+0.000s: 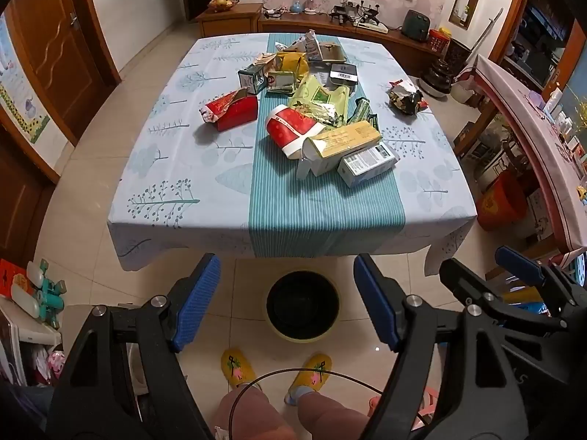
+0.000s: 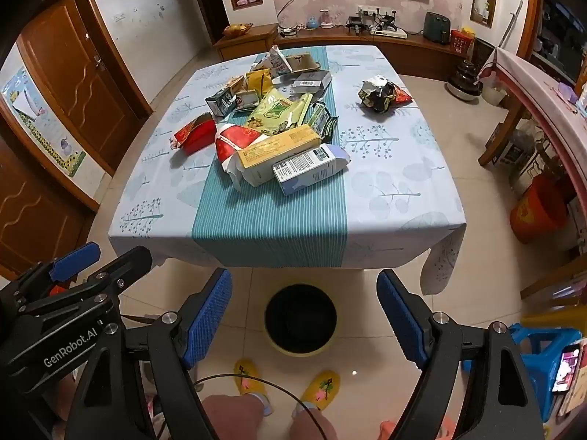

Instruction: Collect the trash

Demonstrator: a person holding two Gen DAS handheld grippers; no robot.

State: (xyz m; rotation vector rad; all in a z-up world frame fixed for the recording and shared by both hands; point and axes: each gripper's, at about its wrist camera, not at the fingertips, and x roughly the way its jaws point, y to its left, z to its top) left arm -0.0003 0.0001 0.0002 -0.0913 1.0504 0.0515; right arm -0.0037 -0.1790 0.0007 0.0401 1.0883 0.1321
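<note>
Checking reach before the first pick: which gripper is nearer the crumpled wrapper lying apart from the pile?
Right, probably. The crumpled wrapper lies on the table's right side, ahead-right of the right gripper; the left gripper is farther left.

We see a table [image 1: 154, 183] under a pale blue leaf-print cloth with a teal striped centre band | on the band: a pile of trash [image 1: 315, 110] of cartons, wrappers and boxes | apart, near the right edge: a crumpled wrapper [image 1: 405, 99] | on the tiled floor [image 1: 91, 168], before the table: a black-lined bin [image 1: 302, 306].
</note>
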